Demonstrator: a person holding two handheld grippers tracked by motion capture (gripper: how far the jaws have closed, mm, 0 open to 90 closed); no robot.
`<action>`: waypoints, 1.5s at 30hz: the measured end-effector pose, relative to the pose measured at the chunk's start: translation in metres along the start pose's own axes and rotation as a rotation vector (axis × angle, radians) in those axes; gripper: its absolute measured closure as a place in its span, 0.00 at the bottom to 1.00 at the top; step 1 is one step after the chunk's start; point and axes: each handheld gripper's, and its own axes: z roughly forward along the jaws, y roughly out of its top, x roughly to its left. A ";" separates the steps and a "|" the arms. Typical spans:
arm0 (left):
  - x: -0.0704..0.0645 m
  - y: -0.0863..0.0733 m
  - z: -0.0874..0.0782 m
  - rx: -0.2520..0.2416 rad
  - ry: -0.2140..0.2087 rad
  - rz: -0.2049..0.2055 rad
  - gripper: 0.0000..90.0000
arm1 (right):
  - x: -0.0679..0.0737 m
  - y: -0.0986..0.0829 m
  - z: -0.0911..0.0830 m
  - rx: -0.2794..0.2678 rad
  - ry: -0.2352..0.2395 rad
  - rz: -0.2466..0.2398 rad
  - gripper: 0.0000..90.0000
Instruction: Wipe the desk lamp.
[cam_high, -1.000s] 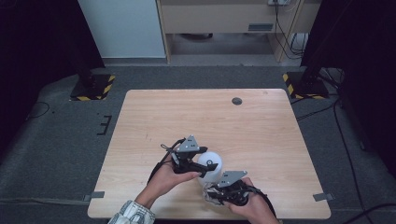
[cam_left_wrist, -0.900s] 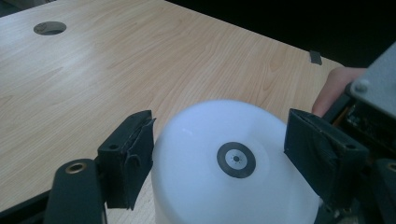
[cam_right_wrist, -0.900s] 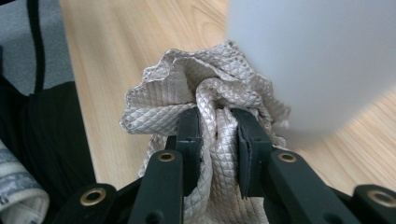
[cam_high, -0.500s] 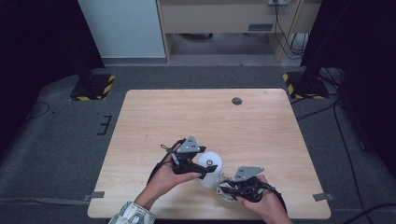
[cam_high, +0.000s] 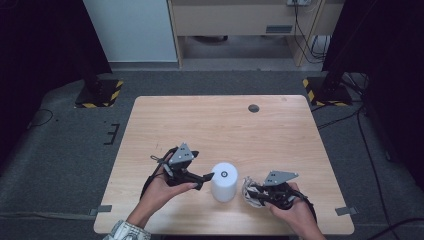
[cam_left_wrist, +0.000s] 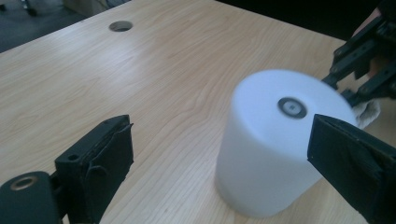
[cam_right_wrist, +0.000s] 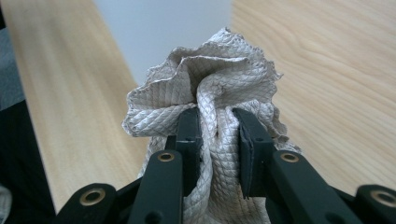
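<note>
A white cylinder roll stands upright on the wooden table, near its front edge. My left gripper is open just left of it; in the left gripper view the roll stands between the wide-apart jaws, close to the right one. My right gripper lies right of the roll, shut on a crumpled, textured off-white cloth. In the right gripper view my right gripper pinches the cloth at its gathered middle, with the roll behind it.
A round cable hole sits in the table's far right part. Bare wood spreads behind and to both sides of the roll. Black stands with yellow-striped feet flank the table on the floor.
My right gripper has moved right, away from the roll, carrying the cloth with it. The left gripper and the roll have hardly moved.
</note>
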 end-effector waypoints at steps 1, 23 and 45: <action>0.002 -0.003 -0.003 0.007 0.010 0.003 0.06 | -0.002 0.000 -0.001 -0.003 -0.007 0.012 0.81; 0.035 -0.066 -0.004 0.100 0.163 -0.115 0.05 | -0.043 0.016 -0.010 -0.025 -0.118 0.102 0.81; 0.044 -0.079 0.008 0.194 0.176 -0.094 0.05 | -0.131 0.026 0.003 -0.021 -0.361 0.285 0.80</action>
